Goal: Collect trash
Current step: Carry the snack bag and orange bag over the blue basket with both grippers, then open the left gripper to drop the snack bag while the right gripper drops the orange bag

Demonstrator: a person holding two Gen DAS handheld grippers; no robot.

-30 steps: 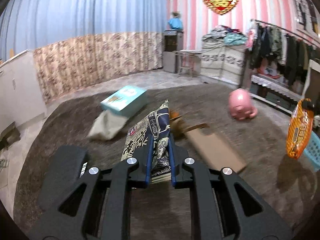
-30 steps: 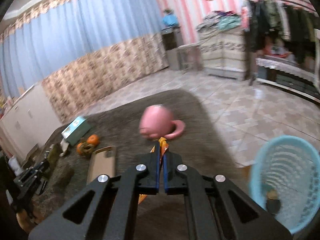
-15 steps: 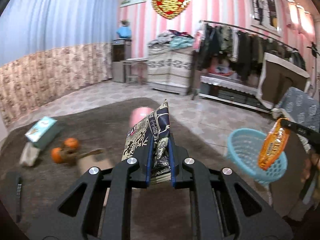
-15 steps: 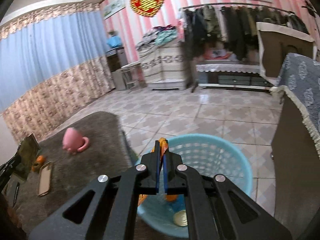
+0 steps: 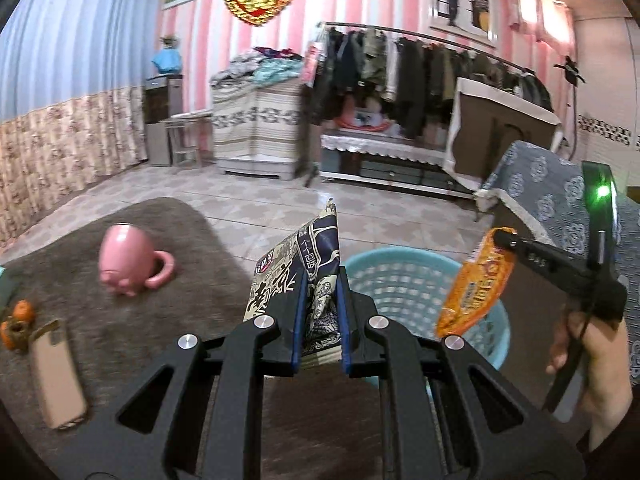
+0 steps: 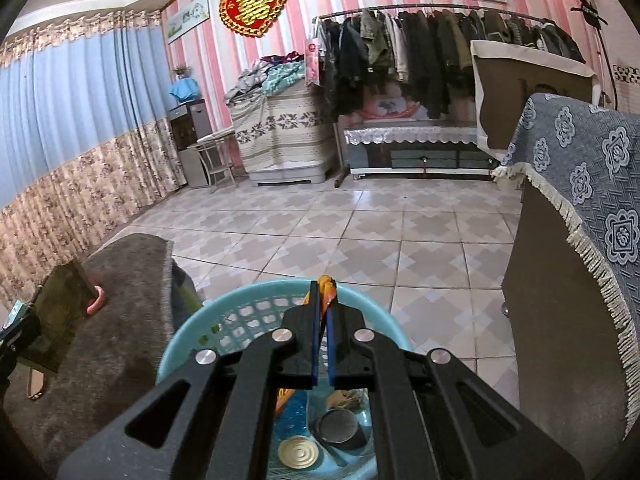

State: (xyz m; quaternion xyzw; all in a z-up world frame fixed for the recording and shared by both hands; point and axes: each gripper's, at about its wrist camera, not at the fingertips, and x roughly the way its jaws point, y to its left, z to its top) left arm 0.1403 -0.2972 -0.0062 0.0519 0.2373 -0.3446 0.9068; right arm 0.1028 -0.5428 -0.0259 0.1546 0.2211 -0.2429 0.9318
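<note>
My left gripper (image 5: 320, 280) is shut on a dark blue and white printed snack bag (image 5: 310, 258), held upright just left of the light blue basket (image 5: 404, 280). My right gripper (image 6: 323, 300) is shut on an orange snack wrapper (image 6: 326, 285), which hangs over the basket (image 6: 240, 320); the wrapper also shows in the left wrist view (image 5: 476, 284). In the basket lie a can lid (image 6: 298, 452), a dark round can (image 6: 338, 432) and blue plastic.
A brown rug (image 5: 120, 320) holds a pink pig-shaped mug (image 5: 128, 260), a flat tan box (image 5: 56, 376) and small oranges (image 5: 20, 316). A cabinet with a grey-blue patterned cloth (image 6: 580, 208) stands right of the basket. Tiled floor (image 6: 360, 232) and a clothes rack (image 6: 440, 40) lie beyond.
Both grippers have swung right, from the rug to the basket. The orange wrapper went from beside the pink mug to above the basket. Both grips stay shut.
</note>
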